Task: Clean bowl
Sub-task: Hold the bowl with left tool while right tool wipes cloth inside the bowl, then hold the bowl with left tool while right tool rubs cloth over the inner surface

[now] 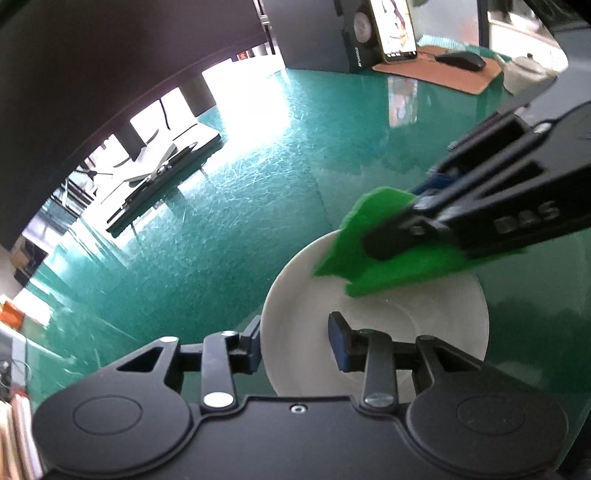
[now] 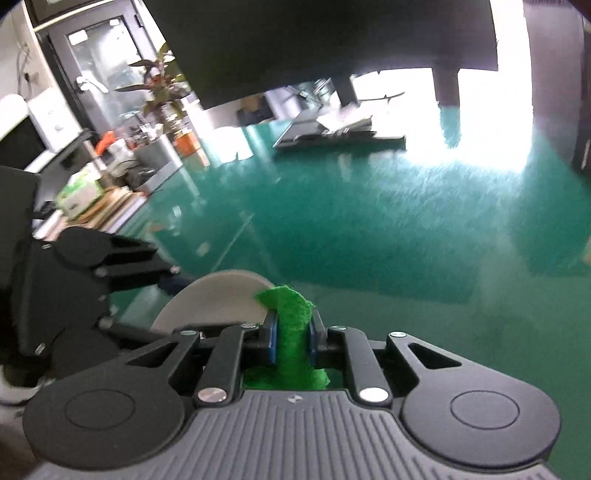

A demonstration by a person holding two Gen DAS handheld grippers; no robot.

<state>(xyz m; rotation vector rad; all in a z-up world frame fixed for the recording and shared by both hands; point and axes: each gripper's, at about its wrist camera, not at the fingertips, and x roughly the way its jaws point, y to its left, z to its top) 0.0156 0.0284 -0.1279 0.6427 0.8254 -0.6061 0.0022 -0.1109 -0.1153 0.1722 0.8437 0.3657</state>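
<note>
A white bowl [image 1: 373,325] sits on the green table. My left gripper [image 1: 295,343] straddles its near-left rim, one blue pad [image 1: 255,347] outside the wall and the other inside, shut on the bowl. My right gripper [image 1: 399,225] comes in from the right, shut on a green scouring cloth [image 1: 373,266] that lies over the bowl's far rim and inner wall. In the right wrist view the cloth [image 2: 291,314] is pinched between the blue pads of the right gripper [image 2: 291,325]. The bowl [image 2: 214,295] shows just left of it, with the left gripper [image 2: 166,280] at its edge.
The glossy green tabletop [image 1: 240,221] stretches ahead. A black folded stand [image 1: 162,177] lies at the far left. At the back right are a phone [image 1: 397,29], a mouse [image 1: 461,61] on a brown mat and a white pot [image 1: 524,70]. Cluttered boxes [image 2: 79,192] and plants [image 2: 162,85] lie beyond the table.
</note>
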